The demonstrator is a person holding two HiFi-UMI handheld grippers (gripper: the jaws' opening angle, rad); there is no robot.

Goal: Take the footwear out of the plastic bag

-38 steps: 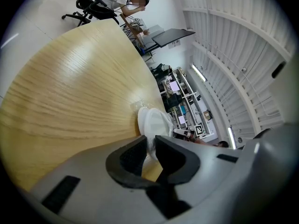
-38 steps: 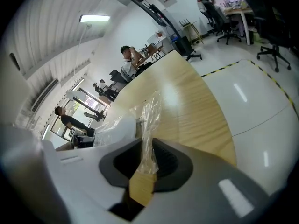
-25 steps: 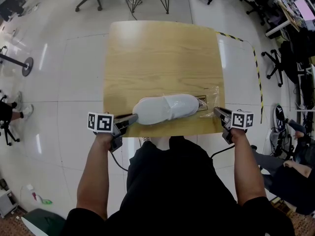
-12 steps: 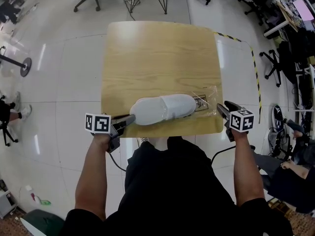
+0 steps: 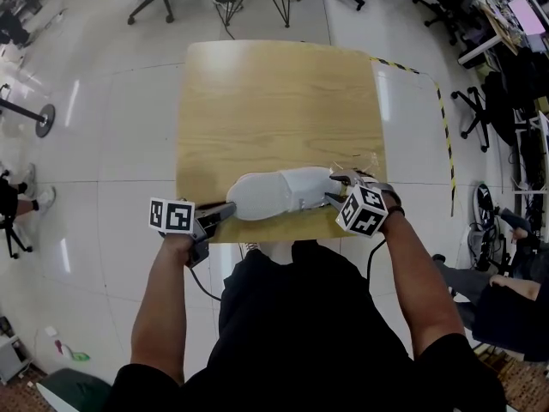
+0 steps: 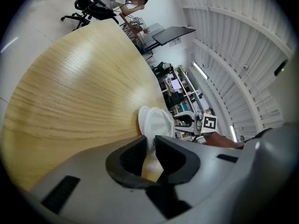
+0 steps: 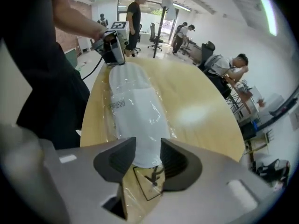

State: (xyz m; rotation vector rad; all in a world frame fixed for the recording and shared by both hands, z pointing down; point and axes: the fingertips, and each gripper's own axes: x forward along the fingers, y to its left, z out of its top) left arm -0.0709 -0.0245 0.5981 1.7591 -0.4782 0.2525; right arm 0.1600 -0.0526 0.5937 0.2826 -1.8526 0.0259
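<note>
Two hand-held grippers meet opposite ends of one white shoe (image 5: 283,192), which lies lengthwise along the near edge of the wooden table (image 5: 274,101). A clear plastic bag (image 7: 117,107) wraps at least its right-hand part, with loose film spread flat on the tabletop beyond that end. The left gripper (image 6: 149,141) reaches in low from the table's near left, jaws drawn close and pinching the shoe's left end. The right gripper (image 7: 148,148) points steeply down over the other end. Its jaws, just now narrowing slightly from wide, stand spread astride the bagged tip.
</note>
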